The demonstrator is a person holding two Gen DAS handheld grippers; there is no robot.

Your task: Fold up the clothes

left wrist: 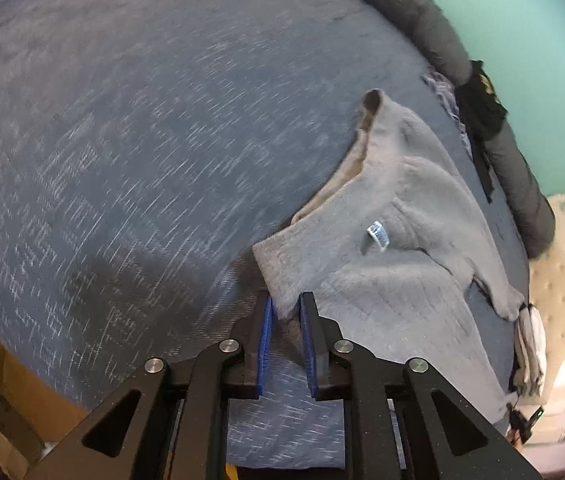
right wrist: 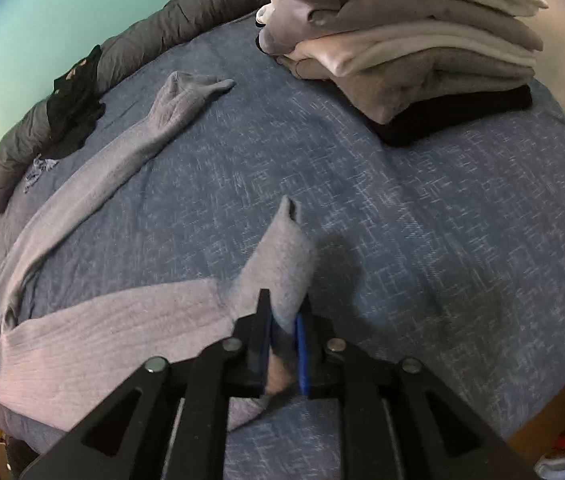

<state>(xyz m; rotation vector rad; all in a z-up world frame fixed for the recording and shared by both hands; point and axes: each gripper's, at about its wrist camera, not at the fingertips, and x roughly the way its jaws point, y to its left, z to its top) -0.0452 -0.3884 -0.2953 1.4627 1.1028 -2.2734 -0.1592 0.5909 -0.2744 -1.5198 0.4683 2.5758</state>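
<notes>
— Two grippers, both clamped on the grey sweater [left wrist: 394, 240]?
— Yes. The left gripper [left wrist: 286, 308] pinches a corner of its hem between the blue pads [left wrist: 266, 320]; the right gripper [right wrist: 282, 320] is closed on a sleeve cuff [right wrist: 282, 248] that sticks up past its fingers.
— And the sweater itself?
— Spread on the blue bedspread [right wrist: 402, 220], label [left wrist: 378, 236] showing, with its other sleeve [right wrist: 170, 112] stretched away from the cuff.
— Beyond the sweater?
— A stack of folded clothes [right wrist: 402, 40] sits on the bedspread, well apart. A black garment [right wrist: 74, 108] lies by the dark grey duvet [right wrist: 154, 28] at the far edge.
</notes>
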